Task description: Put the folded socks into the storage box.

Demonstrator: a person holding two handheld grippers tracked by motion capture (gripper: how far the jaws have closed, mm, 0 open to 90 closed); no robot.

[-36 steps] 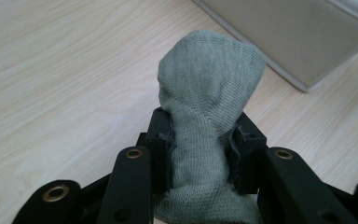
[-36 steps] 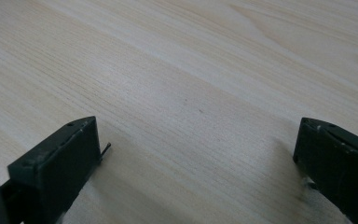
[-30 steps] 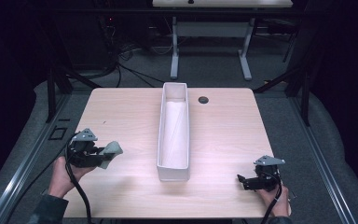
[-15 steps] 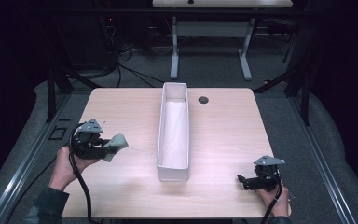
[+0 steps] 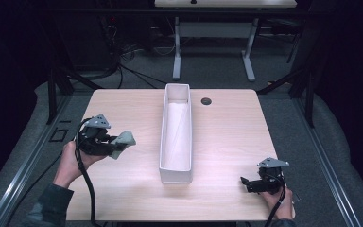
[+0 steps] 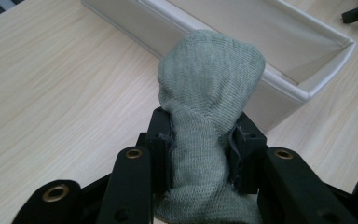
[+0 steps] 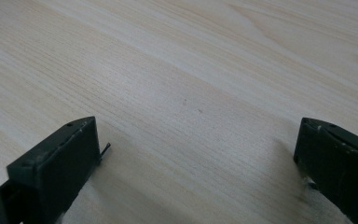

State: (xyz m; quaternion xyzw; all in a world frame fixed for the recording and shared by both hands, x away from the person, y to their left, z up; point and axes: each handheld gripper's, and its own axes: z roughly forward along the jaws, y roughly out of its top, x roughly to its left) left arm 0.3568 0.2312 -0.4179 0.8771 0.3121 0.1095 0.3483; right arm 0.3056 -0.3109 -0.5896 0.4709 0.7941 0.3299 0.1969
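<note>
Your left gripper (image 6: 200, 140) is clamped on a grey sock (image 6: 209, 93), held off the table (image 5: 123, 109) just left of the long white bin (image 5: 175, 172). Your right gripper (image 7: 196, 154) rests near the table's front right corner, jaws wide apart with nothing between them. The pickup looks done; what's left is carrying the sock over the bin, which looks empty, and letting go.

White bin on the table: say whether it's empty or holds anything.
Empty. The high view shows the white bin with bare inner walls and floor; the grey sock is outside, clamped in the left gripper.
</note>
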